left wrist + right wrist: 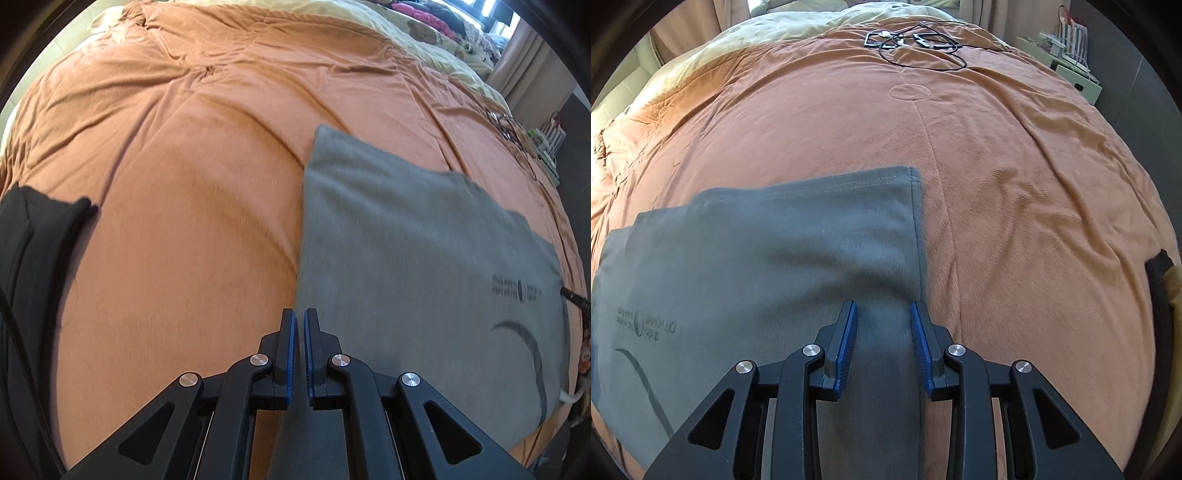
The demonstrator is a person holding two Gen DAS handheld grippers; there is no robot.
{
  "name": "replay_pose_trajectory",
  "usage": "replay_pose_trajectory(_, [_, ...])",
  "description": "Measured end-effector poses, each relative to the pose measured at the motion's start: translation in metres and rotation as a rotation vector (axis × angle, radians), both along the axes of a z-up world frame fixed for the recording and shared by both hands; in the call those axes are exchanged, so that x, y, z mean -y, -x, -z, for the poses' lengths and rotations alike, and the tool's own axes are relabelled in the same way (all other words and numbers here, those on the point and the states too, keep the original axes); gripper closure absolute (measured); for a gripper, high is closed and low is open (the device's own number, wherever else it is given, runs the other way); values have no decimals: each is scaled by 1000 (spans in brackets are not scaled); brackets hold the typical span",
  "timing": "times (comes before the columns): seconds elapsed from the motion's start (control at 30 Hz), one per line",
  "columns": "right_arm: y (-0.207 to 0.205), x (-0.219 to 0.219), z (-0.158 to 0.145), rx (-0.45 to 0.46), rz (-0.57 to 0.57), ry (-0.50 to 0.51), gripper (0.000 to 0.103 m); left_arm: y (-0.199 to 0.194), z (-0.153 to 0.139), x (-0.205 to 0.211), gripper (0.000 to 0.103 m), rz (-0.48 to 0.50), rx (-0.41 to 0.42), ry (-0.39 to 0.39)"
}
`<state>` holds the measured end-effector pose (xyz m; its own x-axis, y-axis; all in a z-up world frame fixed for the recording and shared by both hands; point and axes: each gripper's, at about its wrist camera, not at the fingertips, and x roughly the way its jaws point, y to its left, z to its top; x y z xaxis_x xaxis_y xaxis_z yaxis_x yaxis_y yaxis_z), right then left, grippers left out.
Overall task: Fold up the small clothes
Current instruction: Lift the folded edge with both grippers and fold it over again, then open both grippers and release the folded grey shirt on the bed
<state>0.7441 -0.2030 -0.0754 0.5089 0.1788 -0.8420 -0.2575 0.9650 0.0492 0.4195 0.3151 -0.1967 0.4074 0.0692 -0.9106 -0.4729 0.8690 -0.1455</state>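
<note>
Left wrist view: my left gripper (pixel 299 314) is closed and empty – beside the folded grey shirt (pixel 424 258) on the orange bedcover (pixel 184 184). My right gripper (pixel 884 306) hangs part open over its edge. Soft, light cloth – I would pinch the hem corners.

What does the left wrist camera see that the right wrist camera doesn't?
Only the left wrist view shows the black garment, the colourful clothes pile and the left tongs, shut. Only the right wrist view shows the black cables, close up, and the right tongs, partly open. Both show the grey T-shirt on the orange duvet.
</note>
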Motion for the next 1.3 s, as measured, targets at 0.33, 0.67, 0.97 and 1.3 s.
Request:
replay_pose_trajectory(0.33, [74,0,-35,16,-131,-51,40,39,-11,37,46,36,15,-106])
replay_pose_trajectory(0.67, [142,6,-18,-24,-143,-87,40,57,-3,94,41,129,57,-91])
replay_pose_trajectory(0.97, [185,-3,0,2,-109,-21,34,65,16,130,41,153,30,-125])
replay_pose_trajectory(1.3, [219,9,18,7,-89,-17,33,93,26,121,40,145,50,-114])
